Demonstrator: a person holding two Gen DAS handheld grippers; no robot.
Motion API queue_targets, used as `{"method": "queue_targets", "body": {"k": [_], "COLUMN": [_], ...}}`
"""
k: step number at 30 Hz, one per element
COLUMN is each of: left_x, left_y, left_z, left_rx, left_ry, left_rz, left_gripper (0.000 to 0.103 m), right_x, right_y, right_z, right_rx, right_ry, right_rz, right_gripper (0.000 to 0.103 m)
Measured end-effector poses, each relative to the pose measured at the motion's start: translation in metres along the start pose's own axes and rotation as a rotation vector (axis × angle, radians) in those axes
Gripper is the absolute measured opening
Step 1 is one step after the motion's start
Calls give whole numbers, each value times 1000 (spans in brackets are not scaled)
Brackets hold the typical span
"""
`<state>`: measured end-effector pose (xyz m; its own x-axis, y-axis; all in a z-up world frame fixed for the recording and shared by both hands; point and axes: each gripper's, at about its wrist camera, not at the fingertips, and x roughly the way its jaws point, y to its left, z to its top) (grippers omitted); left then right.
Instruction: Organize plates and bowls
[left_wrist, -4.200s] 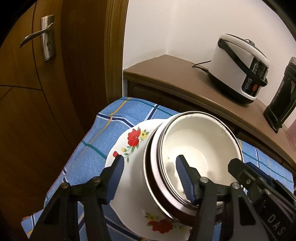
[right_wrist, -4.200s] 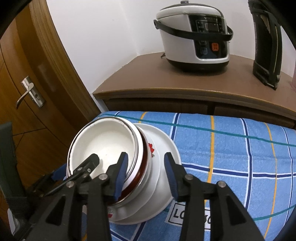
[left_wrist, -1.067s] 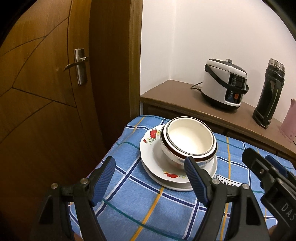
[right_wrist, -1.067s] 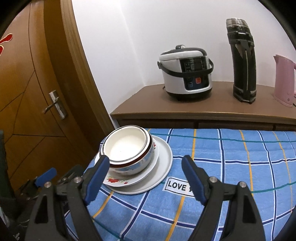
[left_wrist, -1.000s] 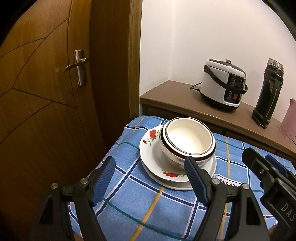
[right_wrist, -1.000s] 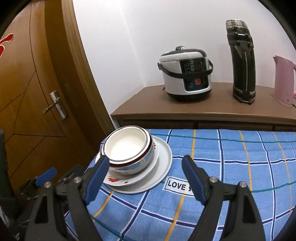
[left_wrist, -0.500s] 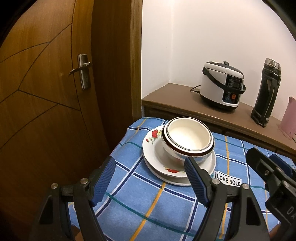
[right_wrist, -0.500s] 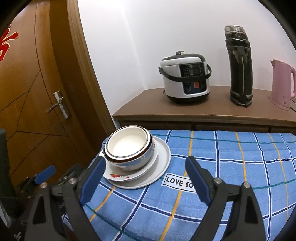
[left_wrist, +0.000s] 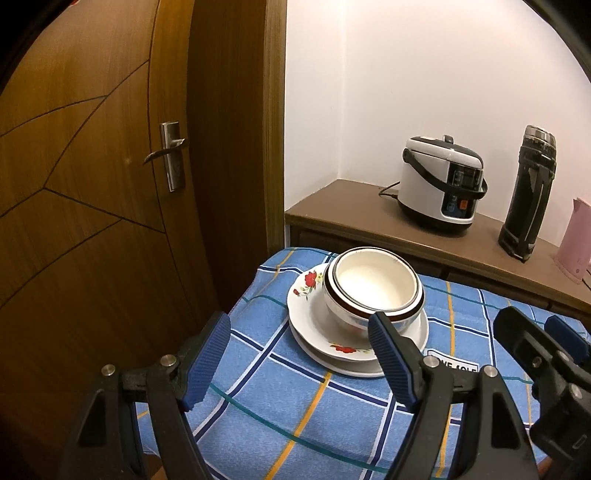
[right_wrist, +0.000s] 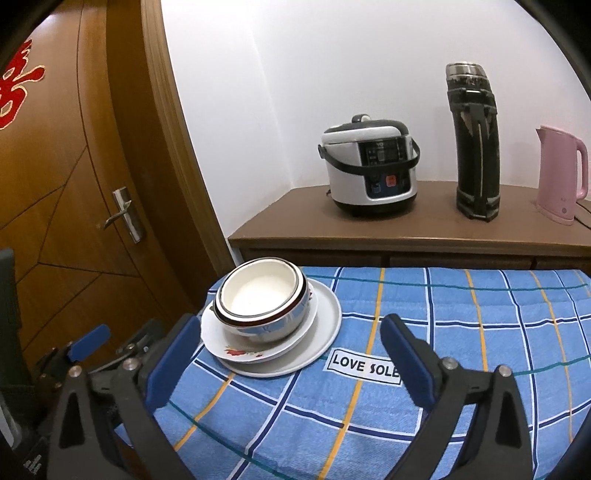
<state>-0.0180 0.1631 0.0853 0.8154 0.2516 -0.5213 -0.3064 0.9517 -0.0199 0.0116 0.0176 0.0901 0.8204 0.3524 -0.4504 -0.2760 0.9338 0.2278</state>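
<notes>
Nested white bowls (left_wrist: 373, 286) with a dark red rim band sit on a flowered plate (left_wrist: 314, 321), which lies on a larger white plate (left_wrist: 417, 332), at the table's far left corner. The same stack of bowls (right_wrist: 262, 295) and plates (right_wrist: 325, 317) shows in the right wrist view. My left gripper (left_wrist: 299, 354) is open and empty, pulled back in front of the stack. My right gripper (right_wrist: 288, 354) is open and empty, also held back from the stack, with the left gripper's body low on the left.
A blue checked cloth (right_wrist: 461, 350) covers the table. Behind it a brown sideboard (right_wrist: 406, 229) holds a rice cooker (right_wrist: 369, 173), a tall black flask (right_wrist: 476, 147) and a pink kettle (right_wrist: 561, 173). A wooden door (left_wrist: 92, 184) stands at the left.
Both grippers have let go of the bowls, opened wide and drawn back and up from the stack. The stack has stayed in place.
</notes>
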Motion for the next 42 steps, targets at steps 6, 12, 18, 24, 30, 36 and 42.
{"method": "queue_targets", "body": {"k": [6, 12, 18, 24, 30, 36, 42], "left_x": [-4, -1, -1, -2, -3, -1, 0], "left_y": [-2, -2, -2, -3, -3, -3, -4], "left_z": [0, -1, -1, 0, -1, -1, -1], "left_rx": [8, 9, 7, 15, 9, 7, 7], "left_ry": [-11, -3, -4, -9, -8, -4, 1], "left_rz": [5, 9, 12, 10, 13, 10, 10], "left_gripper": [79, 79, 79, 79, 79, 79, 79], "right_x": [-1, 0, 0, 0, 0, 1, 1], "right_y": [-1, -3, -3, -3, -4, -4, -6], "right_z": [0, -1, -1, -1, -1, -1, -1], "right_rx": [6, 14, 14, 16, 17, 21, 26], "right_ry": [0, 6, 4, 6, 4, 7, 12], "right_rz": [3, 6, 5, 8, 4, 5, 6], "right_gripper": [100, 101, 101, 101, 101, 101, 101]}}
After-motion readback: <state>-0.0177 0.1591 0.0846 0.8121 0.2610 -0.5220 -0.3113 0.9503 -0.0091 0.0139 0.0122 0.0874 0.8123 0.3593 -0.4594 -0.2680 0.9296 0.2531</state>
